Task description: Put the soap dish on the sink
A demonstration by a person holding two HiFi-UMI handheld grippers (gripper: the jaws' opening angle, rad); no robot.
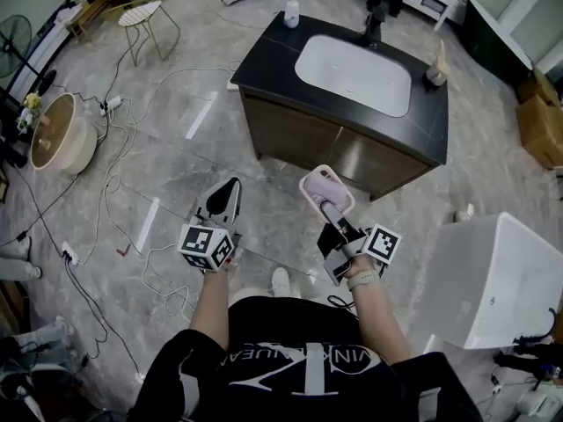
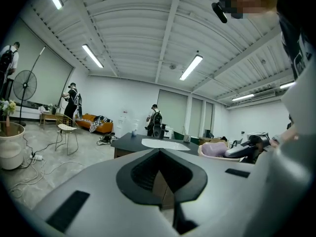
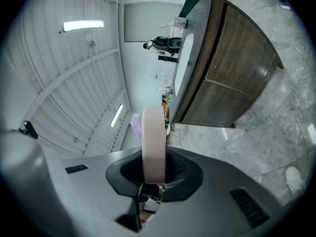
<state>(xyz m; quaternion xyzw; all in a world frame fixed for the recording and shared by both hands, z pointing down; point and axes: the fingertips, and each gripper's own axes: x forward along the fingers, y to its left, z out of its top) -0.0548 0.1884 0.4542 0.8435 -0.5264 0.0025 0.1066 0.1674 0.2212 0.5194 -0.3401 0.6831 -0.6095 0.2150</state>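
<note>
The right gripper (image 1: 329, 206) is clamped on the rim of the one pink soap dish (image 1: 305, 185), which carries one purple soap bar (image 1: 327, 183). The left gripper (image 1: 230, 185) has its jaws closed together on nothing. The dish juts out ahead of the right jaws over the floor, short of the single white sink (image 1: 354, 73) in the dark counter (image 1: 264, 55).

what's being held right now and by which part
The right gripper clamps the pale pink rounded soap dish by its near rim; the left gripper, jaws together, holds nothing.
</note>
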